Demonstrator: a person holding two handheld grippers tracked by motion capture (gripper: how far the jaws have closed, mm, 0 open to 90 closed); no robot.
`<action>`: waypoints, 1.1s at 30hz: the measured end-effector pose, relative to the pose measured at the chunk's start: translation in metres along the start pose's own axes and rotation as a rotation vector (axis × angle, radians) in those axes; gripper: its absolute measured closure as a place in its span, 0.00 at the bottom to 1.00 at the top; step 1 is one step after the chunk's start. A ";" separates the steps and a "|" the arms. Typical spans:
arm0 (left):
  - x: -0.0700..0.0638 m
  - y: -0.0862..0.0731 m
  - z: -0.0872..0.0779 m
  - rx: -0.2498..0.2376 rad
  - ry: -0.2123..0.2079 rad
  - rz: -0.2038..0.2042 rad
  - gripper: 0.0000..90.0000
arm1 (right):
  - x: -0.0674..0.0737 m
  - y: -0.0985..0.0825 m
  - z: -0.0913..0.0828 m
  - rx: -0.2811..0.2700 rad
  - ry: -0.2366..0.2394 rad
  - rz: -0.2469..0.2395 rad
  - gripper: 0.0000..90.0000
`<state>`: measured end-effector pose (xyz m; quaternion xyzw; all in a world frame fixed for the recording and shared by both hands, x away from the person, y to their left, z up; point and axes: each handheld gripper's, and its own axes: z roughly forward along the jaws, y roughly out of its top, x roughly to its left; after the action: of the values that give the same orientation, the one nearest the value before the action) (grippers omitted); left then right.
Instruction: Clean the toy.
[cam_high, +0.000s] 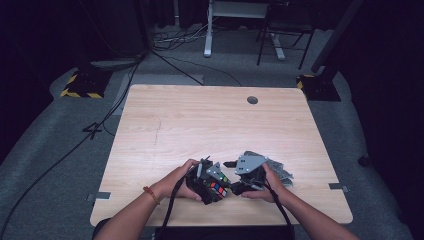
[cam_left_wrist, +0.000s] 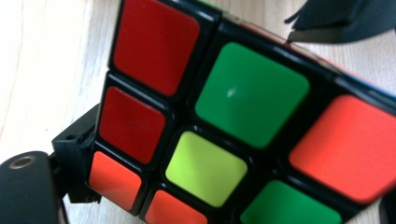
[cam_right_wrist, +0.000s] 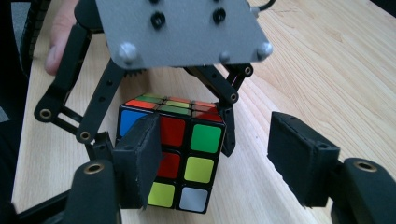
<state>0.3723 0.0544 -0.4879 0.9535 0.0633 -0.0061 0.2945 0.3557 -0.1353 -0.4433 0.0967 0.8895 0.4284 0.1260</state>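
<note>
Cube (cam_right_wrist: 173, 156) gripped by left gripper (cam_high: 212, 182); right gripper (cam_right_wrist: 219, 156) wide, empty, at 3 o'clock. Next: close right jaws on cube's face layer, twist.

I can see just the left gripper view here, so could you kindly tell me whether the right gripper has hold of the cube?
Observer: No. The right gripper stands open, with its fingers short of the cube.
Operator: Thank you. Where are the other gripper's fingers, please?
Observer: On the left gripper, the fingers flank the cube, one on each side. I cannot tell whether they press on it.
Operator: Which colours face the right gripper?
Observer: That face includes a blue tile and a white tile.
</note>
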 end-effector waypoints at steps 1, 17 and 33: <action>0.000 -0.001 0.000 -0.001 -0.005 -0.006 0.14 | 0.000 0.001 0.001 -0.007 -0.003 0.001 0.40; 0.011 -0.021 -0.012 -0.126 0.098 -0.060 0.11 | -0.005 0.022 0.029 -0.011 0.021 0.046 0.45; 0.008 -0.027 -0.031 -0.142 0.149 -0.060 0.18 | -0.005 0.019 0.038 0.016 0.027 0.056 0.43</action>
<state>0.3757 0.0943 -0.4780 0.9257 0.1139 0.0605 0.3555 0.3731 -0.0971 -0.4503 0.1168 0.8914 0.4259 0.1014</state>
